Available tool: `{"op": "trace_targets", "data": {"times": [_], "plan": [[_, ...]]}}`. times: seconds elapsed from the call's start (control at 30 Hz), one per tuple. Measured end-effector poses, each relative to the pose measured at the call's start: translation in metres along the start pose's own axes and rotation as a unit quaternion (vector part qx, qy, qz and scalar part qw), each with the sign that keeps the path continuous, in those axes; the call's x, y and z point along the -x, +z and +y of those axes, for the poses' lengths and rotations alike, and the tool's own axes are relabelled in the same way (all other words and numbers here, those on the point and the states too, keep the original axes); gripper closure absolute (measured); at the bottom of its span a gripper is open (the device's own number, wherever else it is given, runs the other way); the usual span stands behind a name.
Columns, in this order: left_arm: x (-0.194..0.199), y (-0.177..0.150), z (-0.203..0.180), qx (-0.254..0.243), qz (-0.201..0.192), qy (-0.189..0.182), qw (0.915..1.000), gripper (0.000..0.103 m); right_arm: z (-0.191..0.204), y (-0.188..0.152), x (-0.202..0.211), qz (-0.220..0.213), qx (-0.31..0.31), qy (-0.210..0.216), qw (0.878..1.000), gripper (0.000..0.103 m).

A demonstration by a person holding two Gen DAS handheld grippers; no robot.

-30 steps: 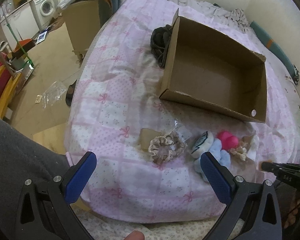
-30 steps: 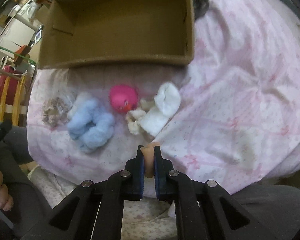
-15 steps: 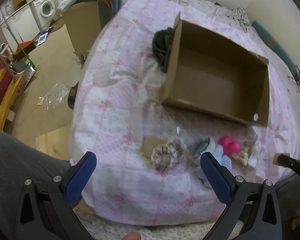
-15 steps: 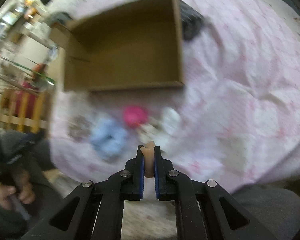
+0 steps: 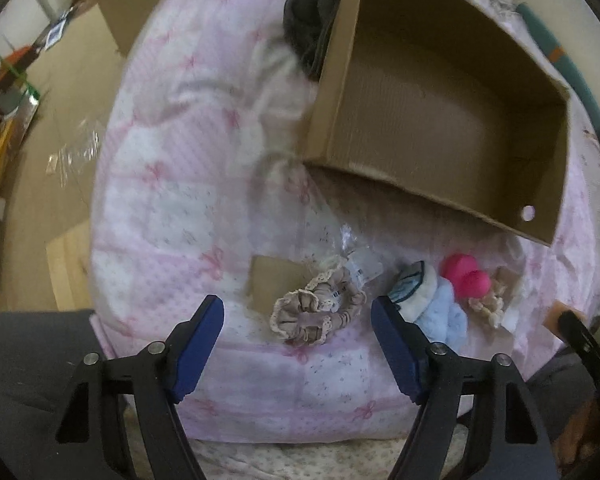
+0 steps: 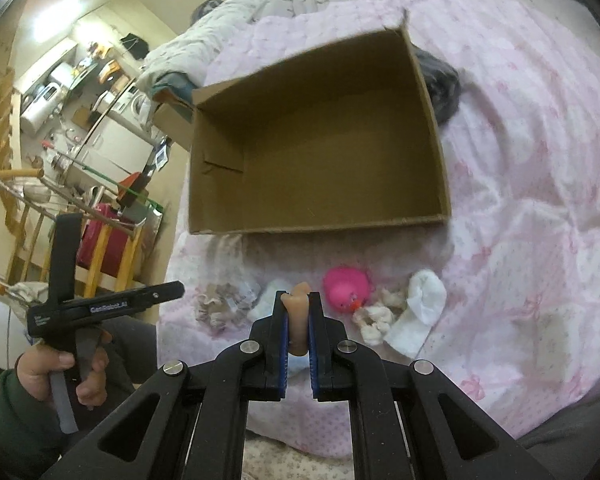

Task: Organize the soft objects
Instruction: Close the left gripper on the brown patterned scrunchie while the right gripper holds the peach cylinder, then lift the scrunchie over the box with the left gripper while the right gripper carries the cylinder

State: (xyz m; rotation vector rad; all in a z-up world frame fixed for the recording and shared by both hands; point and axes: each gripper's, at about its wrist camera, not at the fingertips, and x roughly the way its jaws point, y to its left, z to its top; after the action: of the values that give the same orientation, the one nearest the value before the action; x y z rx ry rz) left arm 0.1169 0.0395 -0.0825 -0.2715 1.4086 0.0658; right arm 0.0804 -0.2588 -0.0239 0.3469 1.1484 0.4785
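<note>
On a pink quilted bed (image 5: 172,184), one beige scrunchie (image 5: 316,308) lies between the left gripper (image 5: 296,340)'s closing, untouching jaws. Beside it: one blue plush (image 5: 444,312), one pink toy (image 6: 346,288), one empty cardboard box (image 6: 316,152). The right gripper (image 6: 298,316) pinches one tan piece (image 6: 298,312).

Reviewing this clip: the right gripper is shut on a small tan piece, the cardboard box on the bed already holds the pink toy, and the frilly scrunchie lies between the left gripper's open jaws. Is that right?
One point is wrong: the cardboard box is empty. The pink toy lies on the bedspread in front of it, as the right wrist view shows. The right gripper is shut on the tan piece, and the scrunchie lies between the left gripper's open jaws.
</note>
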Motion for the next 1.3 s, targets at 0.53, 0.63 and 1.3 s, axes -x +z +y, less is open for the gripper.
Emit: {"op": "trace_targets", "data": {"times": [0.53,0.63,1.3], "plan": [[-0.056,0.004,-0.013,0.032,0.068,0.004,0.9971,0.078,-0.001,0.0,-0.01,-0.009,-0.009,0.016,1.0,0.093],[-0.059,0.002,-0.013,0.024,0.071,0.008,0.9972,0.095,-0.001,0.0,-0.012,-0.007,-0.01,0.017,1.0,0.093],[0.048,-0.013,-0.007,-0.026,-0.106,0.009,0.994,0.096,0.0,-0.001,-0.012,-0.012,-0.003,0.015,1.0,0.093]]}}
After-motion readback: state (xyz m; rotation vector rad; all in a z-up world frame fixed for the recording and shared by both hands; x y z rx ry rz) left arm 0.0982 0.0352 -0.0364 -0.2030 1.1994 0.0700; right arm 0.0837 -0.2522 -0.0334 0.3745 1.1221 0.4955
